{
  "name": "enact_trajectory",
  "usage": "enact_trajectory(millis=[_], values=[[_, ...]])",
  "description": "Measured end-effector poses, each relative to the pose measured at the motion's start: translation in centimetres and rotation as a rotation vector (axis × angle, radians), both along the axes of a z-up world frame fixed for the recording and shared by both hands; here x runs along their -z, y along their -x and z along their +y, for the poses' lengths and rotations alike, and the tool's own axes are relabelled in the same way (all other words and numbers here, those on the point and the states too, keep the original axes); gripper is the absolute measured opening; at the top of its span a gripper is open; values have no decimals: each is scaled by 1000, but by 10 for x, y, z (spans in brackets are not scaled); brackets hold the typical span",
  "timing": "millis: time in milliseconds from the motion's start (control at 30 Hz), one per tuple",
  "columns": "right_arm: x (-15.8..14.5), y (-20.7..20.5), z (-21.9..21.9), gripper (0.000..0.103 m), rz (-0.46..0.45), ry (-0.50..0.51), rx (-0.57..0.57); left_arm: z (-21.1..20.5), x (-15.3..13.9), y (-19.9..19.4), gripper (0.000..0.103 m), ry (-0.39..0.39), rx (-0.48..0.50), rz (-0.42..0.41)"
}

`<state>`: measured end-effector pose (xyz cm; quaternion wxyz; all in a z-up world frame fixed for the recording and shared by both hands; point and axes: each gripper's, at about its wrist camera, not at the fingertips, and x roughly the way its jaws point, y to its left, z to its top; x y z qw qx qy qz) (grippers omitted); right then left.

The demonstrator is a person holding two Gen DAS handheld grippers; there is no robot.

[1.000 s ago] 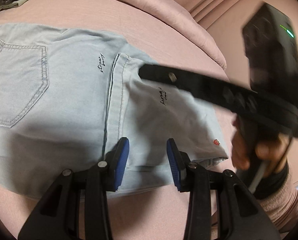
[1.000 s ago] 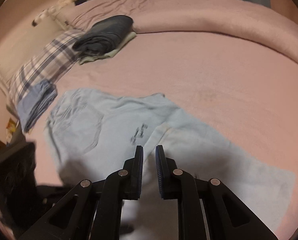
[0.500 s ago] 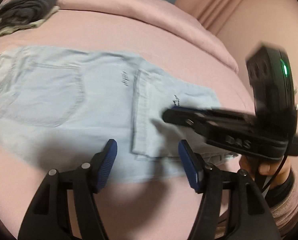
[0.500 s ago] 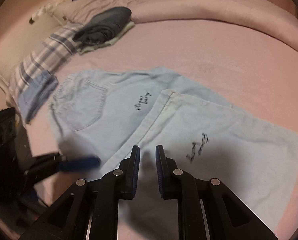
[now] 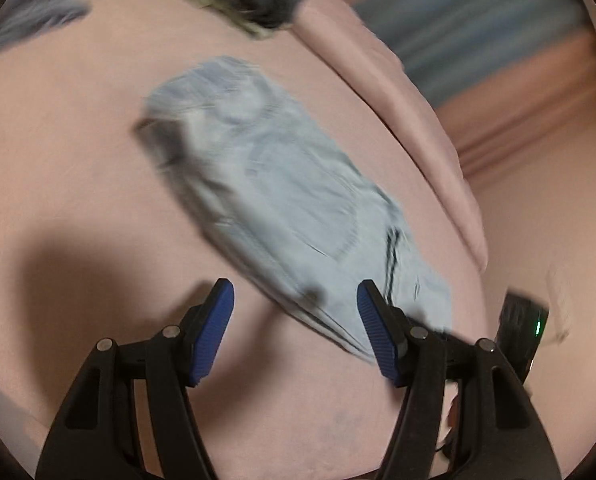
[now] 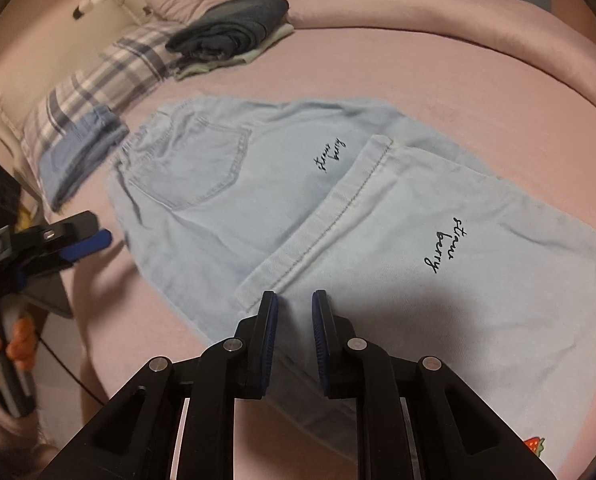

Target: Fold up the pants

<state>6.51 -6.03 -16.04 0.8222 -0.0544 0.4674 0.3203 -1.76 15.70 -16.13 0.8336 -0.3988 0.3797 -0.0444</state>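
Note:
Light blue denim pants (image 6: 218, 200) lie flat on the pink bed, one leg folded back over the seat, its hem (image 6: 317, 224) lying across the middle. My right gripper (image 6: 294, 300) hovers over the near edge of that folded leg, jaws a narrow gap apart with nothing between them. My left gripper (image 5: 294, 292) is open and empty, above the bed just in front of the pants (image 5: 282, 184), which are motion-blurred in the left wrist view. The left gripper (image 6: 86, 240) also shows at the left of the right wrist view, near the waistband end.
A dark folded clothes stack (image 6: 234, 28) sits at the far side by a plaid pillow (image 6: 98, 88) and folded blue jeans (image 6: 78, 152). A rolled pink duvet (image 6: 417, 4) runs along the back. A person's hand (image 6: 14, 348) grips the left tool.
My left gripper's jaws widened and it swung quickly sideways from the folded leg toward the waistband end, rolling as it went. My right gripper crept a little closer over the folded leg.

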Motion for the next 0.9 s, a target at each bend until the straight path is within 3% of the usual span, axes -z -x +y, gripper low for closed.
enact_trajectory(millis=[133,233,633,667,800,900], values=[[-4,7,-1,17,-6,-28,-5,22,19,-8,64,120,-80,46],[-6,7,6,17,-8,-36,-4,35,26,-14,64,229,-126,28],[-13,-1,14,17,-11,-54,22,59,23,-59,64,304,-209,-6],[-13,-2,15,17,-8,-52,23,60,23,-59,62,310,-215,-11],[-14,-11,22,17,-4,-52,39,59,22,-63,29,238,-222,2],[-15,-24,32,17,-8,-49,51,58,17,-59,26,200,-220,-20]])
